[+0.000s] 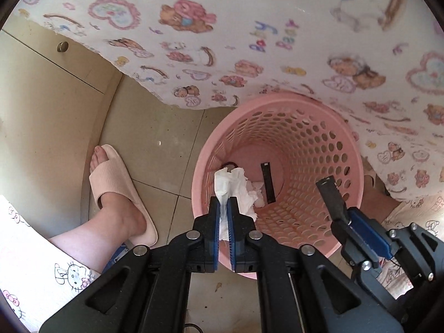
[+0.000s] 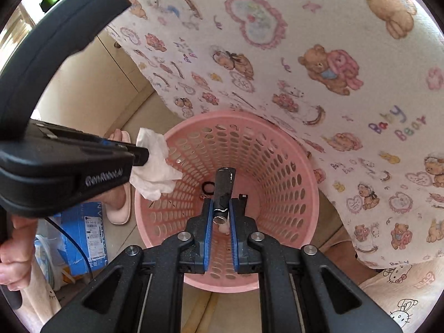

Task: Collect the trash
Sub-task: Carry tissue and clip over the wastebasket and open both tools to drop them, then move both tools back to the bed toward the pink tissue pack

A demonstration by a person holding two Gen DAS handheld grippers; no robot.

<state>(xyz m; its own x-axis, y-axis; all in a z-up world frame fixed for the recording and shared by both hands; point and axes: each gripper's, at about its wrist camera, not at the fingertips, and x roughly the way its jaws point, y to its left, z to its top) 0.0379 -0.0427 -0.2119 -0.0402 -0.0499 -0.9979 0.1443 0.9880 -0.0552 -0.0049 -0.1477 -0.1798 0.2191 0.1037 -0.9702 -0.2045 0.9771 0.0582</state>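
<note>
A pink perforated basket [image 1: 319, 144] stands on the floor; it also shows in the right wrist view [image 2: 291, 172]. My left gripper [image 1: 224, 202] is shut on a crumpled white tissue [image 1: 236, 186] and holds it over the basket's left rim; the tissue also shows in the right wrist view [image 2: 155, 163]. My right gripper [image 2: 222, 208] is shut on a dark tube [image 2: 223, 188] above the basket's opening; the tube also shows in the left wrist view [image 1: 330, 191]. White paper scraps [image 1: 258, 188] and a black strip [image 1: 267, 183] lie at the basket's bottom.
A bear-print cloth [image 1: 249, 41] hangs behind the basket. A foot in a pink slipper [image 1: 119, 191] stands left of it on the tiled floor [image 1: 161, 144]. A beige cabinet [image 1: 41, 97] is at the left. A blue box [image 2: 83, 236] sits by the basket.
</note>
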